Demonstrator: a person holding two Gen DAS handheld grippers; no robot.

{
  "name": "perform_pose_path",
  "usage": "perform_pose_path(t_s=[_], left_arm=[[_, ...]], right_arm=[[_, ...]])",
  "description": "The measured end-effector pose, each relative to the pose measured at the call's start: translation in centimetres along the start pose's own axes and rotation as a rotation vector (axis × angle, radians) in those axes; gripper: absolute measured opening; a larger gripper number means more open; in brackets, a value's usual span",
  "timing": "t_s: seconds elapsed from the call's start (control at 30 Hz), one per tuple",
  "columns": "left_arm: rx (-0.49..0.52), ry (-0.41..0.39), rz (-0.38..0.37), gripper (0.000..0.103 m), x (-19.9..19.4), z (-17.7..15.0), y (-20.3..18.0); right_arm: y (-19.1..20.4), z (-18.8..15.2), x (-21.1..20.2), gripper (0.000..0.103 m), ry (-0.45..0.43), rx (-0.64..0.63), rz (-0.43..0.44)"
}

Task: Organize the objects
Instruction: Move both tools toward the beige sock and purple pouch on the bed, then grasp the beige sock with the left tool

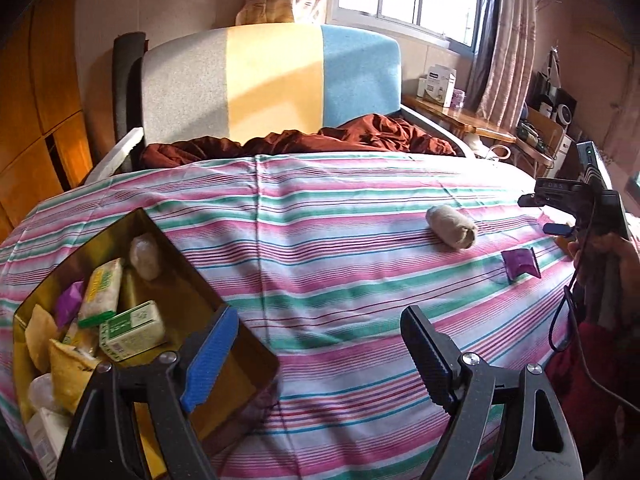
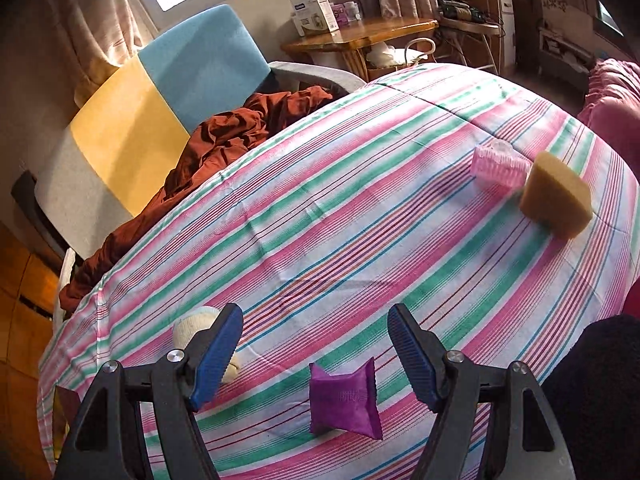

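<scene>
Left tool [image 1: 316, 354] spread wide, empty; right tool [image 2: 314, 354] parted above purple packet [image 2: 345, 402], not touching.

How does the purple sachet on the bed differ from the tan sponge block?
The purple sachet is a thin, crinkled foil-like packet; the tan sponge block is thick and matte. The sachet lies flat between the open fingers of the right gripper, untouched; the sponge sits farther off beside a pink ribbed item. Both rest loose on the striped sheet, outside the gold tin.
</scene>
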State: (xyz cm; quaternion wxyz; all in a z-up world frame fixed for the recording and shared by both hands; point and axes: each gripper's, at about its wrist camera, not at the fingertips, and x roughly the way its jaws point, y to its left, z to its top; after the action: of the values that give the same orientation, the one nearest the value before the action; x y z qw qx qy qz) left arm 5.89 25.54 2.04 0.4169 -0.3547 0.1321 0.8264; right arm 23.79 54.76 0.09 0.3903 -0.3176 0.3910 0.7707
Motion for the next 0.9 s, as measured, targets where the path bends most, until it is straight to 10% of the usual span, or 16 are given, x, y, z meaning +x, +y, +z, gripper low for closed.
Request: perform_pose_path(t_s=[0.3,0.9], left_arm=[[-0.015,0.110,-0.159,0.083,7.1,3.5,-5.6],[-0.030,0.255,-0.218,0.086,20.9,10.6,-14.7]], right_arm=[[-3.2,0.1,0.3,0.078,0.026,0.182,0.086],[-3.0,0.2,1.0,0.078,0.077,0.159,0.112]])
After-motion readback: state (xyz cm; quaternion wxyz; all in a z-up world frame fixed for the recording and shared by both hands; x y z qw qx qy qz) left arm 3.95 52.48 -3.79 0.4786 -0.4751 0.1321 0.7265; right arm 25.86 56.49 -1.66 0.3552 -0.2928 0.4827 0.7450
